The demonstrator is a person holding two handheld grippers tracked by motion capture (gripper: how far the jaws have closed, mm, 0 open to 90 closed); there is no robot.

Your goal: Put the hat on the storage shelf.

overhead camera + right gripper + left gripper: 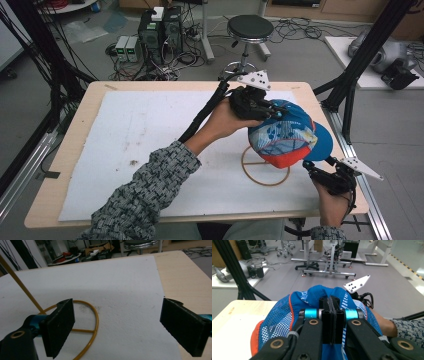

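The right gripper (117, 327) is holding its jaws wide apart over the white mat (120, 282), the yellow wire stand (93, 322) lying just beside the left finger (61, 325)

We see the white sheet (150, 145) lying bare across the left and middle of the table (75, 150), free for a hand to pass. To the right, the cap (285, 135) sits atop the yellow wire stand (265, 172), blocking that corner, with both grippers close beside it.

no readable text, labels or numbers anywhere
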